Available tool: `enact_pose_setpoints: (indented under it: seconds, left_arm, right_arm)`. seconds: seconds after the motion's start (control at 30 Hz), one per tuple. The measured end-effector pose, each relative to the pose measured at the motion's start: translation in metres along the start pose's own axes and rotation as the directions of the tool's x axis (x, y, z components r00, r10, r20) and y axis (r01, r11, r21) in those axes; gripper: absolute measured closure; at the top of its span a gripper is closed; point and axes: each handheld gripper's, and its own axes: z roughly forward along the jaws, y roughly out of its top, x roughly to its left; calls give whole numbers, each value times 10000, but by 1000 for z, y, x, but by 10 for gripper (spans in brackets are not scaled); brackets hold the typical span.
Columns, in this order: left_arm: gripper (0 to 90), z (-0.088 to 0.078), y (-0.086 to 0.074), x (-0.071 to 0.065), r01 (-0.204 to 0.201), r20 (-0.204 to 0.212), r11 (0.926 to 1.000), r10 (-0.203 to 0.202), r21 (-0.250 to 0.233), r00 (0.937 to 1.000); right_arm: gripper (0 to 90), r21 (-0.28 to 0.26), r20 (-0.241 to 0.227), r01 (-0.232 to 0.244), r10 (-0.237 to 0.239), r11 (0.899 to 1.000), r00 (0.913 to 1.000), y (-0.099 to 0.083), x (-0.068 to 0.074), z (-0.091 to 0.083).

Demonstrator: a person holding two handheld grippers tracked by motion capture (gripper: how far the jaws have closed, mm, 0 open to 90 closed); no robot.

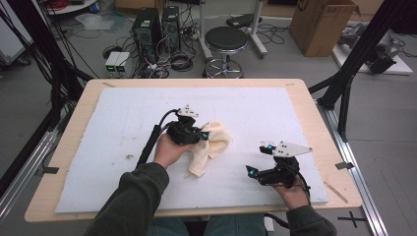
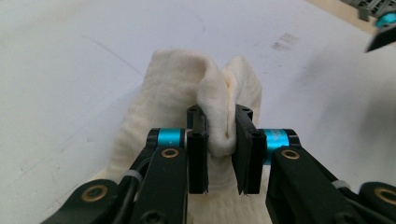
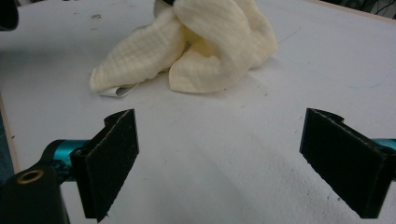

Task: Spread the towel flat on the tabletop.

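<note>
Two grippers are in our hands over the white foam sheet [image 1: 123, 147]. We keep the left gripper [image 1: 202, 133] near the middle of the sheet, and its jaws are narrow and pinch a raised fold of the cream cloth [image 1: 211, 145]. This cloth lies crumpled just at 3 o'clock of that gripper. Our right gripper [image 1: 259, 158] stands at about 4 o'clock from the cloth, apart from it, with its jaws wide and nothing between them.
</note>
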Motion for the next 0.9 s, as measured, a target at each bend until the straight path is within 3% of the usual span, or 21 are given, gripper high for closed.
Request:
enact_pose_setpoints:
  seconds: [0.03,0.17,0.33,0.37,0.5,0.57,0.7,0.9]
  left_arm:
    - [765,8,-2,6,222,-88,9997,-221,71,9997]
    - [758,19,-6,14,358,-279,9988,-349,327,9990]
    - [649,24,-7,15,427,-105,9986,-424,306,9990]
    - [576,21,-7,14,365,-65,9989,-363,296,9993]
    - [479,8,-3,11,200,37,9998,-200,10,9998]
    - [473,-7,0,7,-29,16,9996,29,-292,10000]
    - [462,-21,-1,1,-212,44,9978,215,-635,9998]
    - [455,-35,-18,-16,-386,290,9957,412,-847,9987]
  right_arm:
    - [110,4,-14,-9,9,10000,10000,0,0,0]
    - [109,28,-25,20,-20,10000,10000,0,-1,1]
    - [110,120,-104,-2,4,9999,9999,-1,0,2]
    - [110,151,-125,45,-43,9999,9999,-1,0,2]
    - [110,141,-151,75,-73,9999,9999,0,1,3]
    - [110,162,-189,85,-81,9998,9998,0,2,3]
    - [113,196,-238,148,-143,9997,9996,1,3,5]
    - [154,235,-370,199,-191,9995,9991,2,5,7]
